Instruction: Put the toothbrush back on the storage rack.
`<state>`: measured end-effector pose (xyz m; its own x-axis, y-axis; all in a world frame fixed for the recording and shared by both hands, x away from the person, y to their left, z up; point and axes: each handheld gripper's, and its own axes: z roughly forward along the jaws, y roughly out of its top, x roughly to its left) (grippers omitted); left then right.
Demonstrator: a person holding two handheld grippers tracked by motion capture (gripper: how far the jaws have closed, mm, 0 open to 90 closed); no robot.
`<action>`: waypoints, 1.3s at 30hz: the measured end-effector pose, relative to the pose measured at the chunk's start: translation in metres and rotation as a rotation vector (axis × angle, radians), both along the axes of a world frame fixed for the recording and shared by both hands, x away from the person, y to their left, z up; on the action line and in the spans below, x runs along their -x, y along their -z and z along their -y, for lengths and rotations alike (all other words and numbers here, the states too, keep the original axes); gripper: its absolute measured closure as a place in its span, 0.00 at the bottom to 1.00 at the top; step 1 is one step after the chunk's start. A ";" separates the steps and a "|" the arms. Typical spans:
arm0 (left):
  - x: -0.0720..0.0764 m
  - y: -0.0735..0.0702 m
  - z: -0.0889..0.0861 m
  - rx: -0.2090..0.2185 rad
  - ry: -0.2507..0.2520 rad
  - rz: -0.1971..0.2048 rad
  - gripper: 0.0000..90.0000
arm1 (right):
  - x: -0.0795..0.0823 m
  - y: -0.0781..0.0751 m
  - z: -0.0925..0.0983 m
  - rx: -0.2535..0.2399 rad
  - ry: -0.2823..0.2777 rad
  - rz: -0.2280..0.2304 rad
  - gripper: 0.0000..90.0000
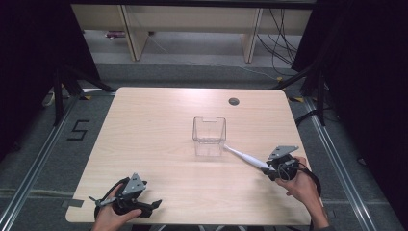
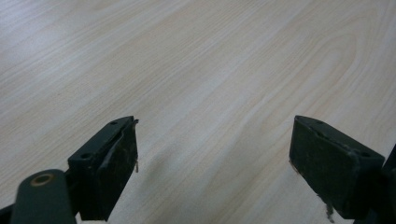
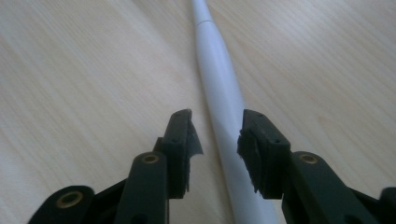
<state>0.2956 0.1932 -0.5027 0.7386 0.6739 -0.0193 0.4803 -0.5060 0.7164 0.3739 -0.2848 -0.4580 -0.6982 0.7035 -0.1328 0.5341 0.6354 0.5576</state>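
Observation:
A long white toothbrush-like wand [image 1: 245, 157] lies flat on the table, its thin tip touching the lower right corner of a clear plastic box [image 1: 209, 136] at mid-table. My right gripper [image 1: 267, 168] straddles the thick handle end. In the right gripper view the white handle [image 3: 219, 84] runs between the jaws of that gripper [image 3: 217, 135]; the right jaw is against it and a thin gap shows at the left jaw, so it is open and narrow. My left gripper [image 1: 153, 207] rests near the front left edge, and its jaws [image 2: 215, 154] are spread wide over bare wood.
The light wooden table [image 1: 144, 139] has a round cable hole [image 1: 234, 101] at the back. Beyond it stand pale desk legs [image 1: 136, 38] and loose cables [image 1: 281, 43] on grey floor. Dark curtains flank both sides.

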 end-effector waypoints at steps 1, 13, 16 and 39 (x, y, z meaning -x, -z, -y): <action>0.000 0.001 0.000 0.002 -0.012 0.001 0.16 | -0.003 0.000 -0.001 0.012 -0.001 0.000 0.67; -0.001 0.000 -0.001 -0.004 -0.007 0.004 0.16 | -0.027 -0.003 -0.015 0.076 -0.030 -0.073 0.61; -0.001 0.000 -0.001 -0.005 -0.006 0.005 0.16 | -0.032 -0.003 -0.019 0.096 -0.043 -0.083 0.61; 0.000 0.000 -0.001 -0.001 -0.006 0.004 0.16 | -0.067 0.006 -0.046 0.224 -0.127 -0.217 0.62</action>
<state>0.2960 0.1943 -0.5022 0.7349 0.6780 -0.0155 0.4800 -0.5039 0.7181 0.4405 -0.2392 -0.4644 -0.8072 0.5794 -0.1125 0.5342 0.7982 0.2783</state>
